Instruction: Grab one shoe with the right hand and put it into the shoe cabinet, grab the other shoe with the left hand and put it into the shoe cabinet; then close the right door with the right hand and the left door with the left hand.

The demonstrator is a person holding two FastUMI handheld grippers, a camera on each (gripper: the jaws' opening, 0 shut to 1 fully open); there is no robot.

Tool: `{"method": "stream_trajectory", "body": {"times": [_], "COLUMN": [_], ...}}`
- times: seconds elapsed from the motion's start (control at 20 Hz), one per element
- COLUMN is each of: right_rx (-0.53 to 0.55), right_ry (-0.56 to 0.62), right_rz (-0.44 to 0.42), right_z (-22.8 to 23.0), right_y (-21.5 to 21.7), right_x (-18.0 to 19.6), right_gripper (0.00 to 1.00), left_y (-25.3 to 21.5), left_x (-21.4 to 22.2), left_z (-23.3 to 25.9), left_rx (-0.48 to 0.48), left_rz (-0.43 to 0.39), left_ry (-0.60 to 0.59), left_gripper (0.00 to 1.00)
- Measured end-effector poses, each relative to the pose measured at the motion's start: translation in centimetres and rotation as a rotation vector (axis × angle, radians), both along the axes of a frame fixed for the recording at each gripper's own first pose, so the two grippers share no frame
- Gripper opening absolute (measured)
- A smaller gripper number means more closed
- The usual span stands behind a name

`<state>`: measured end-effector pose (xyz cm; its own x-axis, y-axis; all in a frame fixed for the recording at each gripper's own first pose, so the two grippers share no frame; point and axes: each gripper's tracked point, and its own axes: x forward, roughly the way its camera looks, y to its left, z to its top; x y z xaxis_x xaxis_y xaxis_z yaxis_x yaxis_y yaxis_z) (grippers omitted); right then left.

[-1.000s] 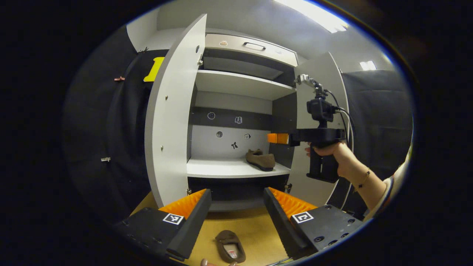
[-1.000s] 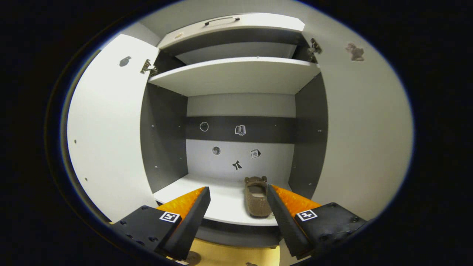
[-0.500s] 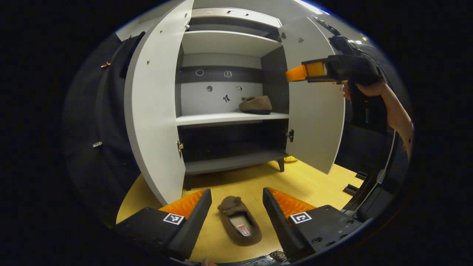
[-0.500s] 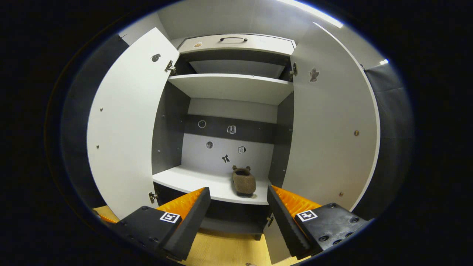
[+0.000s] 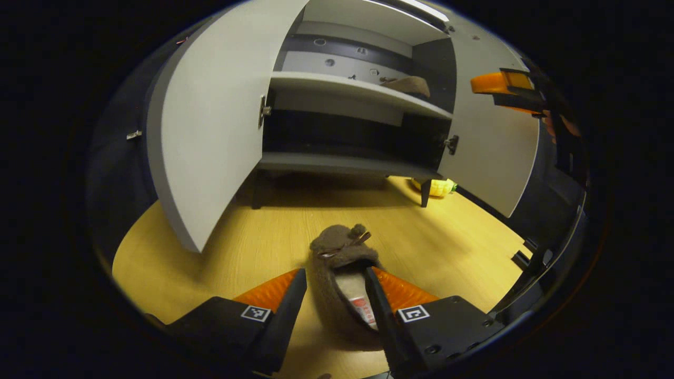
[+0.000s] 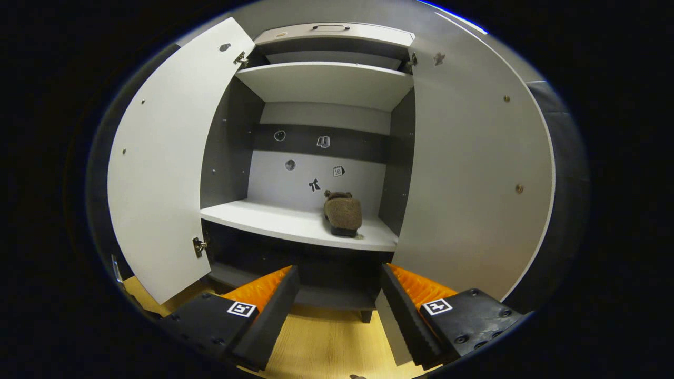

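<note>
A brown fuzzy shoe (image 5: 342, 263) lies on the yellow wood floor (image 5: 237, 247), toe toward the cabinet. My left gripper (image 5: 334, 273) is open and low over it: one finger (image 5: 379, 300) sits inside the shoe's opening, the other stands outside its left side. The second brown shoe (image 6: 343, 213) rests on the cabinet's middle shelf (image 6: 274, 221), right of centre, and it also appears on that shelf in the left gripper view (image 5: 408, 84). My right gripper (image 6: 338, 269) is open and empty in front of the cabinet; it appears held up at upper right (image 5: 492, 84).
Both cabinet doors stand wide open: left door (image 5: 210, 121) (image 6: 163, 158), right door (image 5: 489, 152) (image 6: 468, 173). A lower shelf (image 5: 337, 163) sits under the middle one. A small yellow object (image 5: 434, 186) lies by the cabinet's right leg.
My left gripper dropped down to the floor shoe and its fingers now straddle the shoe's side. My right gripper backed away from the cabinet shelf, empty.
</note>
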<state>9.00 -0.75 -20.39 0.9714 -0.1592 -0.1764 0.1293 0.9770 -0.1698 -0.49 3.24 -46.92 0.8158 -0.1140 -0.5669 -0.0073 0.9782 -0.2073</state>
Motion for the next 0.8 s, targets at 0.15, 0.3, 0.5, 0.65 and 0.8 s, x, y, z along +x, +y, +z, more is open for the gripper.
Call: {"method": "stream_trajectory", "body": {"times": [0.15,0.3,0.5,0.65,0.8], "right_rx": [-0.006,-0.001,-0.012,-0.016,0.000], "right_ry": [0.032,0.067,0.097,0.117,0.140], "right_rz": [-0.020,-0.014,0.005,0.002,0.001], "right_z": [-2.3,-3.9,-5.3,-6.2,-7.2], "right_y": [-0.5,0.0,0.3,-0.3,-0.9], "right_x": [0.9,1.9,3.3,3.7,4.1], "right_gripper": [0.98,0.99,0.99,0.99,0.98], "left_y": [0.0,-0.1,-0.6,0.3,0.8], "left_x": [0.8,1.8,3.9,5.1,5.9], "left_z": [-1.9,-2.7,-3.8,-4.4,-4.8], "left_rx": [-0.007,-0.025,-0.035,0.018,0.058], "left_rz": [-0.011,-0.014,-0.029,-0.019,0.001], "left_ry": [0.018,0.025,0.043,0.049,0.045], "left_gripper": [0.72,0.64,0.55,0.37,0.23]}}
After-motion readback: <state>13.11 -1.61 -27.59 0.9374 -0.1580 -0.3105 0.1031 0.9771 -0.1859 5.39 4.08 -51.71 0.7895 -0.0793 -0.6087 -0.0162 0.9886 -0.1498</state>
